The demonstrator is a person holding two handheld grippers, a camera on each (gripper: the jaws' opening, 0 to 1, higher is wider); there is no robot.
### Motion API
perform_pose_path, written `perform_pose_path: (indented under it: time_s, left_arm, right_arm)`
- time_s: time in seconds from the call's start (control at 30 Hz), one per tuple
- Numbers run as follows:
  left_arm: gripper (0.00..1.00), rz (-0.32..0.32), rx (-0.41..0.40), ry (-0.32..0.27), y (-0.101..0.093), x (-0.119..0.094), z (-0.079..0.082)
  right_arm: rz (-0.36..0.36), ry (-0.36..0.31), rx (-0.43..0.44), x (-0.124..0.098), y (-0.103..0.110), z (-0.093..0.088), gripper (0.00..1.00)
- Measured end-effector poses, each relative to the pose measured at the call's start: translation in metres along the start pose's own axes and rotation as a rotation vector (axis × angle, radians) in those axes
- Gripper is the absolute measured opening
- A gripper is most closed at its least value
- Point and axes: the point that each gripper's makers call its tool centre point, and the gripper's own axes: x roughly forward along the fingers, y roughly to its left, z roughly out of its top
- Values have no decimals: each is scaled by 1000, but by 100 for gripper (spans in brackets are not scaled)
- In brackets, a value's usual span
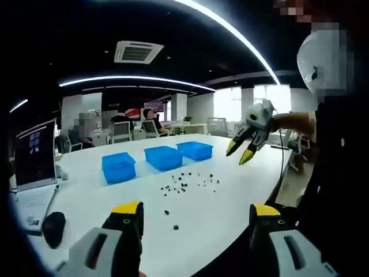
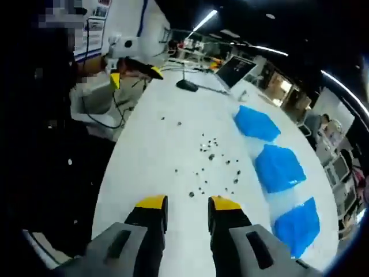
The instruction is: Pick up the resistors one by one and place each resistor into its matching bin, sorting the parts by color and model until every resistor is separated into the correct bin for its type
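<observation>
Small dark resistors (image 1: 190, 183) lie scattered on the white table (image 1: 92, 196), in front of three blue bins (image 1: 164, 157) set in a row. My left gripper (image 1: 196, 210) hangs open above the table's near edge, its jaws wide apart and holding nothing. My right gripper (image 1: 239, 153) is in the air to the right of the bins, yellow tips apart. In the right gripper view, the right gripper (image 2: 188, 203) is open and holds nothing above the resistors (image 2: 213, 156), with the bins (image 2: 279, 167) to the right. The left gripper (image 2: 135, 75) floats open at the table's far end.
An open laptop (image 1: 34, 156) and a black mouse (image 1: 53, 228) sit at one end of the table; the laptop (image 2: 233, 69) and mouse (image 2: 187, 85) also show in the right gripper view. The person's dark clothes (image 2: 52, 144) run along the table edge. Office chairs and desks stand beyond.
</observation>
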Motion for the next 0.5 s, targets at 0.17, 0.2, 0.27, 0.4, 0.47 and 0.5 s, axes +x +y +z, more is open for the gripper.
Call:
perform_pose_path:
  time_s: [0.17, 0.2, 0.27, 0.4, 0.47, 0.5]
  left_arm:
    - [75, -8, 15, 33, -4, -2, -6]
    - [75, -11, 17, 38, -5, -2, -8]
    - [75, -18, 22, 49, -7, -3, -10]
    - [75, -17, 24, 64, -7, -4, -14]
    - [75, -18, 26, 67, -7, -5, -15]
    - [75, -18, 27, 69, -7, -6, -15]
  right_arm:
    - [113, 101, -112, 21, 3, -4, 27]
    - [134, 121, -130, 24, 4, -5, 27]
    - [157, 147, -163, 32, 2, -6, 24]
    - [209, 205, -197, 47, 3, -12, 21]
    - [225, 228, -209, 52, 1, -17, 20]
    - [233, 239, -215, 55, 0, -19, 19]
